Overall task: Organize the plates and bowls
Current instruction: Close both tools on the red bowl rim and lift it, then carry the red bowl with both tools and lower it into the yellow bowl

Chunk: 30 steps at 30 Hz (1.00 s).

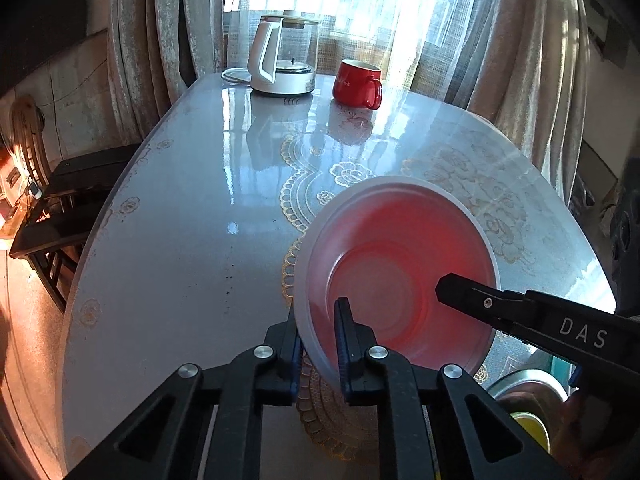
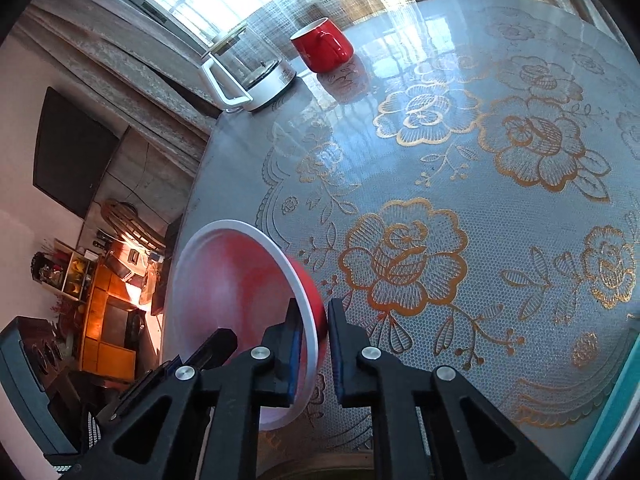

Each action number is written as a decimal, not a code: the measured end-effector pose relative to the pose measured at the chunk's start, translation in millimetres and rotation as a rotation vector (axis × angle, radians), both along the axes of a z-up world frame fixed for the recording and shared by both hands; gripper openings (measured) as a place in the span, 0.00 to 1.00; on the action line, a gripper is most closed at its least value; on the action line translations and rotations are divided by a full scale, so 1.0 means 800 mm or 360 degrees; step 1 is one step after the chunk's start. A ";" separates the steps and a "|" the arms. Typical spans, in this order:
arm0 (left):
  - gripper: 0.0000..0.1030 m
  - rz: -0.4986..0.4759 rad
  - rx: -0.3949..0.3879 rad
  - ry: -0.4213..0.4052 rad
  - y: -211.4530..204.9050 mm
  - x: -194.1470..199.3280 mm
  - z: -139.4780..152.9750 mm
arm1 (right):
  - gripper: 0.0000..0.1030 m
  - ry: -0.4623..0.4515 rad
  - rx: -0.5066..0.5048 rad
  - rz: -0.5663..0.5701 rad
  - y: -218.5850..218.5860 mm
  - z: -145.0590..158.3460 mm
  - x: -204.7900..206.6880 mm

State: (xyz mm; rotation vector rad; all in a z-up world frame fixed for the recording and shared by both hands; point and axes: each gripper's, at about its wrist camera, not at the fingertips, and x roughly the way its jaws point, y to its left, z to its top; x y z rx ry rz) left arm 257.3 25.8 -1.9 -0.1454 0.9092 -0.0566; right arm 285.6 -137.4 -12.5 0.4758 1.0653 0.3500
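Note:
A red bowl with a white rim (image 1: 400, 272) is held tilted above the table, its opening toward the left wrist camera. My left gripper (image 1: 318, 312) is shut on its left rim. My right gripper (image 2: 312, 312) is shut on the opposite rim, one finger inside and one outside the bowl (image 2: 232, 280). The right gripper's finger (image 1: 472, 300) shows inside the bowl in the left wrist view. A metal bowl (image 1: 528, 396) with something yellow in it sits low at the right.
A glass-topped table with gold lace floral cloth (image 2: 480, 200) spreads ahead. A glass kettle with white handle (image 1: 280, 60) and a red mug (image 1: 358, 82) stand at the far edge by curtains. A dark chair (image 1: 60, 208) stands at the left.

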 end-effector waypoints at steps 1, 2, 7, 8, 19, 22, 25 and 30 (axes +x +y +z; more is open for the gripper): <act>0.14 -0.0006 0.0002 -0.0012 -0.002 -0.004 0.004 | 0.12 -0.0009 0.0004 -0.0003 -0.002 0.003 -0.004; 0.14 -0.0013 0.0002 -0.0025 -0.004 -0.008 0.008 | 0.12 -0.0018 0.0007 -0.0007 -0.004 0.006 -0.007; 0.14 -0.0047 0.0025 -0.0079 -0.018 -0.027 0.025 | 0.12 -0.0061 0.0027 -0.0032 -0.018 0.021 -0.026; 0.14 -0.0057 0.0032 -0.0090 -0.021 -0.031 0.027 | 0.12 -0.0069 0.0029 -0.0036 -0.021 0.024 -0.029; 0.14 -0.0118 0.0026 -0.0135 -0.039 -0.068 0.043 | 0.12 -0.0136 0.0057 -0.0066 -0.048 0.045 -0.071; 0.14 -0.0144 0.0031 -0.0146 -0.045 -0.078 0.046 | 0.12 -0.0147 0.0061 -0.0066 -0.053 0.049 -0.080; 0.14 -0.0162 0.0033 -0.0148 -0.050 -0.086 0.048 | 0.12 -0.0159 0.0076 -0.0075 -0.061 0.053 -0.093; 0.14 -0.0193 0.0020 -0.0150 -0.057 -0.102 0.050 | 0.12 -0.0173 0.0082 -0.0081 -0.071 0.059 -0.115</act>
